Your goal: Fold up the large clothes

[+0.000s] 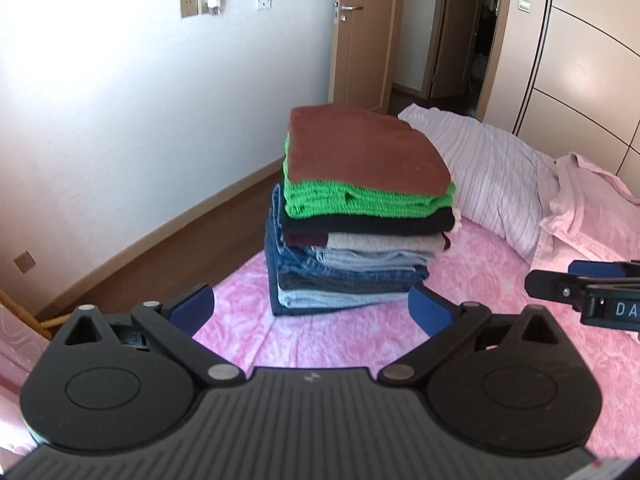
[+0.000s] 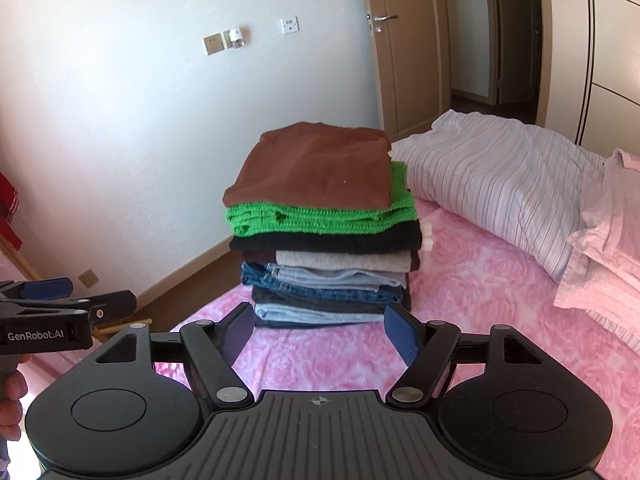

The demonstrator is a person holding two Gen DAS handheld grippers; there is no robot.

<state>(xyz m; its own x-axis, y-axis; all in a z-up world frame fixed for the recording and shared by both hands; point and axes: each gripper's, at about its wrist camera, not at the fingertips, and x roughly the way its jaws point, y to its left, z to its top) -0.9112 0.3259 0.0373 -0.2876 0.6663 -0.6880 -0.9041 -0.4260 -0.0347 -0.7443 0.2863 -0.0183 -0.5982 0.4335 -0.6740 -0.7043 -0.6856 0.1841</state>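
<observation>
A tall stack of folded clothes (image 1: 360,216) (image 2: 324,236) stands on the pink bedspread (image 1: 472,280) (image 2: 480,288) near the bed's corner. A brown garment (image 1: 360,144) (image 2: 316,164) lies on top, over a green knit (image 1: 360,200) (image 2: 320,220), dark and grey pieces, and several jeans. My left gripper (image 1: 314,312) is open just short of the stack's base, holding nothing. My right gripper (image 2: 320,332) is open too, empty, in front of the same base. Each gripper shows at the edge of the other's view: the right gripper (image 1: 580,288) and the left gripper (image 2: 60,304).
A striped pillow (image 1: 492,176) (image 2: 508,180) and a pink pillow (image 1: 588,204) (image 2: 608,256) lie right of the stack. Wooden floor (image 1: 192,236) and a white wall (image 1: 132,92) are on the left. A door (image 1: 364,28) and wardrobe panels (image 1: 580,52) stand behind. A hand (image 2: 12,396) shows at the lower left.
</observation>
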